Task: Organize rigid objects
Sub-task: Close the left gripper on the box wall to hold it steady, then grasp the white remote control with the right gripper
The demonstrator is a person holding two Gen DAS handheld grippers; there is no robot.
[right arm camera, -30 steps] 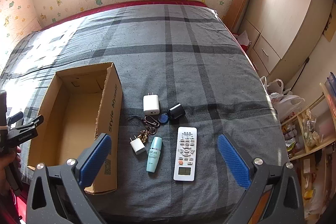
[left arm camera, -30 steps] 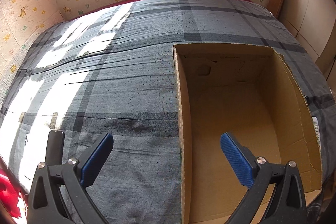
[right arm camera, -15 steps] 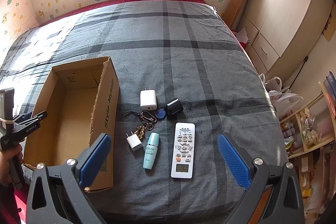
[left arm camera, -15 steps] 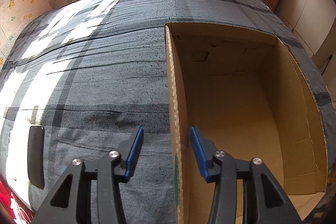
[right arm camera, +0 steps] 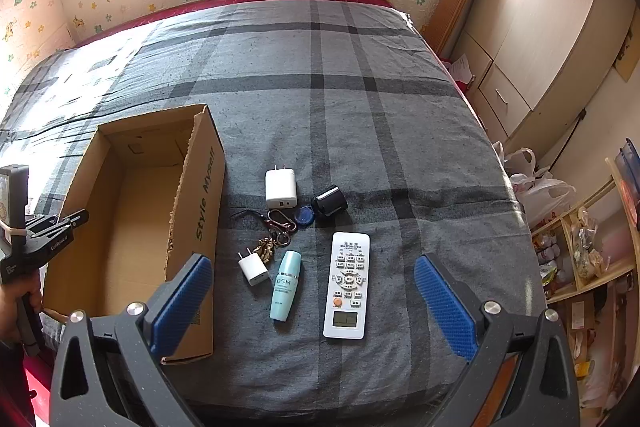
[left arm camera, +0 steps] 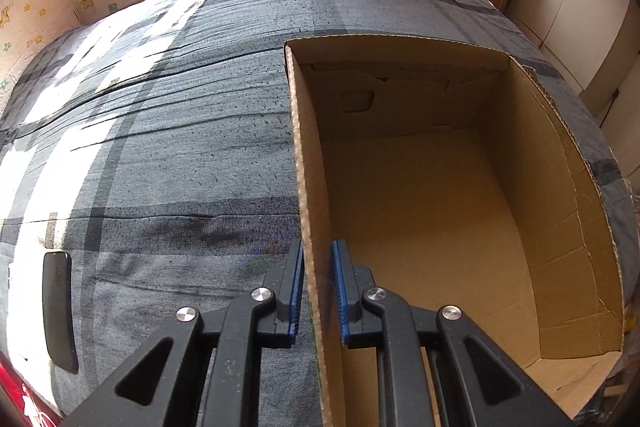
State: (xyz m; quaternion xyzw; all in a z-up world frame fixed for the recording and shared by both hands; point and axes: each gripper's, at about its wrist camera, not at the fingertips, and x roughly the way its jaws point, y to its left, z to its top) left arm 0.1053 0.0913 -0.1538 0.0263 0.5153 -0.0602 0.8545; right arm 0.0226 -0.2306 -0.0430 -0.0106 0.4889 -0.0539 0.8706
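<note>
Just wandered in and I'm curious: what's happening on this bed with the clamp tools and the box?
A person is tidying small items into a cardboard box. The left gripper has just closed its fingers on the box's side wall. The right gripper hovers open above the white remote, teal bottle, two white chargers, keys and black cap. The box is empty.

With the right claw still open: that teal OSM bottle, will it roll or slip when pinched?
The teal bottle lies on its side and looks round, so a nudge across its length would probably roll it. The soft bedspread may damp that. Its surface looks smooth and glossy, so it is possibly slippery. It is small, so likely light.
</note>
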